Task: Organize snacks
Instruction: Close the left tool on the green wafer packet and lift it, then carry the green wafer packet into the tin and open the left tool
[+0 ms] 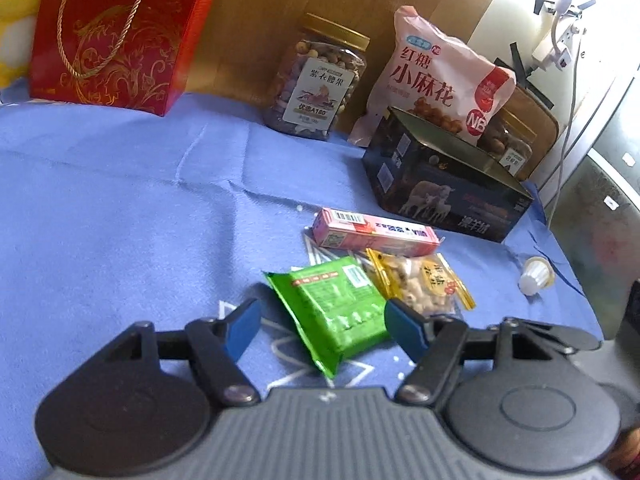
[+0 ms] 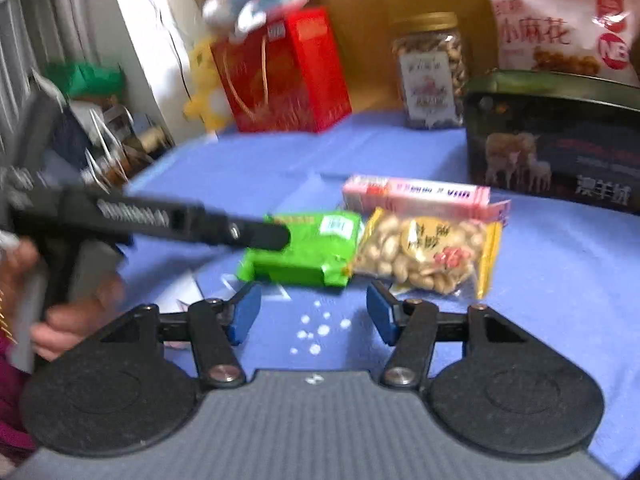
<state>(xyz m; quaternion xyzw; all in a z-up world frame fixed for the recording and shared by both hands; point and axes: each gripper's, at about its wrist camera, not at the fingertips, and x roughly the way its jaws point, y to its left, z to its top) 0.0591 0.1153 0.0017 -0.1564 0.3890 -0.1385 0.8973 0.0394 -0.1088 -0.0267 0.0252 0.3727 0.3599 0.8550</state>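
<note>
Desk under blue cloth [image 1: 120, 208], wood panel behind.

Left tongs [image 1: 320, 326]: spread around the green packet [image 1: 336, 308]; right pad touches its edge, left pad apart.

Right tongs [image 2: 314, 308]: spread, empty, just short of the same packet.

Peanut bag [image 1: 424, 284] touches the packet; pink box [image 1: 376, 232] behind both.

Toward the desk's far edge: dark tin [image 1: 444, 188], nut jar [image 1: 316, 84], pink bag [image 1: 436, 72], red gift box [image 1: 116, 36].

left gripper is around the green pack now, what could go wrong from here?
1. The green pack sits skewed between the left gripper pads; closing may catch only a corner and let it twist or slip.
2. The peanut bag touches it and may get dragged.
3. The right gripper is close; the two could collide.
</note>
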